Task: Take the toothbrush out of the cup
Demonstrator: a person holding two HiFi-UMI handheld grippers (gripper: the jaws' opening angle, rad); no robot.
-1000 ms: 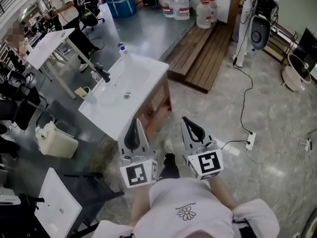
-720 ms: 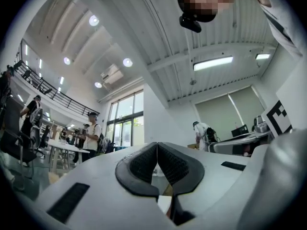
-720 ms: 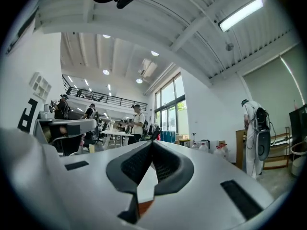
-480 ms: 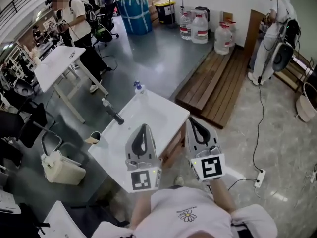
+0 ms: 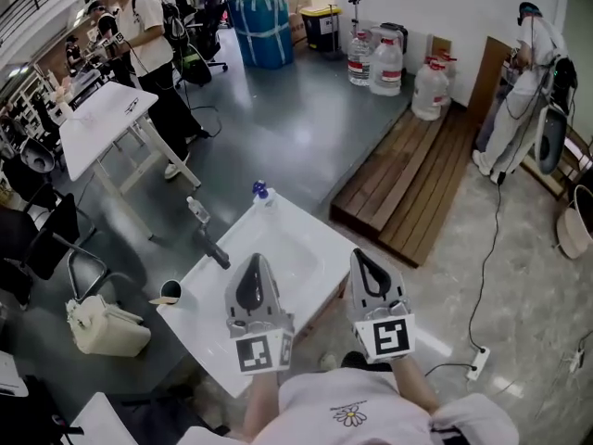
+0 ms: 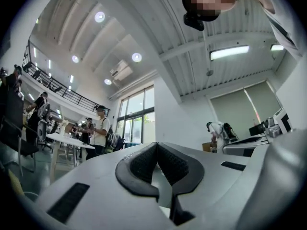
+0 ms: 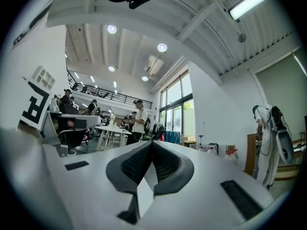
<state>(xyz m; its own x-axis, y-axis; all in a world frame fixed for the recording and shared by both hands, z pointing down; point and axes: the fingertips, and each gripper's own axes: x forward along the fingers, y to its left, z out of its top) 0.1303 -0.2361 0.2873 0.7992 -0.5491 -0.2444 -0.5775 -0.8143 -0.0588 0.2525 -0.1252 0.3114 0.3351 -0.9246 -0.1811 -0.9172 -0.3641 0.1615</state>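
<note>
**Grippers, head view.** The left gripper [image 5: 252, 265] and the right gripper [image 5: 363, 260] are held side by side over the near edge of a white rectangular desk [image 5: 315, 230] with a sunken basin. Both point toward 12 o'clock. The right gripper sits at 3 o'clock of the left, apart from it.

**Left gripper view.** The black ribbed fingers [image 6: 141, 163] are clenched, tips meeting, with nothing between them.

**Right gripper view.** The fingers here are likewise clenched tip to tip on nothing. Both gripper views look out across the hall and its ceiling.

**Task item.** A small round cup [image 5: 170, 291] with a dark mouth stands on the desk's left corner. It is at 9 o'clock of the left gripper and well apart from it. A thin tan piece [image 5: 157, 300] leans out over its rim toward 8 o'clock; it is too small to confirm as the toothbrush. Neither gripper touches the cup.

**Other items on the desk.**
- A black tap [image 5: 213, 250] stands at 10 o'clock of the left gripper, between cup and basin.
- A clear bottle with a blue cap [image 5: 262, 193] stands on the far corner at 12 o'clock.

**Floor.**
- A cream-coloured bag [image 5: 102, 325] lies at 8 o'clock of the cup, beside the desk.
- A brown slatted wooden platform [image 5: 408, 179] lies at 1 o'clock of the desk.
- Large clear water jugs [image 5: 385, 63] stand near the platform's far end.
</note>
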